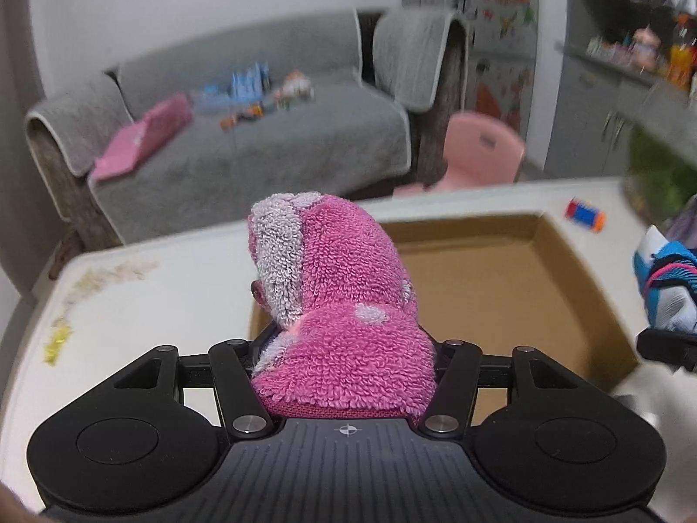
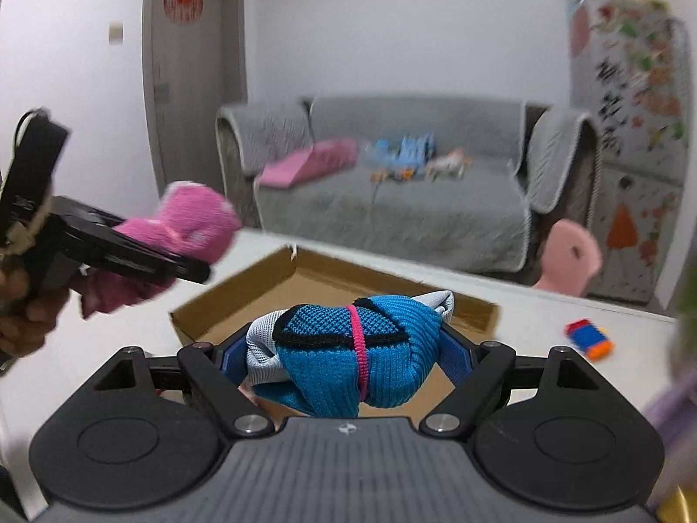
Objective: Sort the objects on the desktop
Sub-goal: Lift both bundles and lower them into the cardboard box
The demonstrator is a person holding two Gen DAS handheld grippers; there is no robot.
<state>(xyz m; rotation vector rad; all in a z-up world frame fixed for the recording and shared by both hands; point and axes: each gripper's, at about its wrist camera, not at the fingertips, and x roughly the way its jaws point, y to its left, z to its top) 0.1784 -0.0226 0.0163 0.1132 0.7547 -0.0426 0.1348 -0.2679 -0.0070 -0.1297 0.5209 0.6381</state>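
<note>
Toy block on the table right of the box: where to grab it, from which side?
Take the toy block from above, fingers across its short sides. It lies flat on the white table, clear of the cardboard box, so its top and flanks are open. Both grippers are currently full.

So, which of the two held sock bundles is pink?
The fluffy pink bundle in the left gripper; the right gripper holds a blue knitted one.

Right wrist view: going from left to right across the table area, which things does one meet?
Left gripper holding the pink towel → cardboard box → blue sock in the right gripper → small toy block.
</note>
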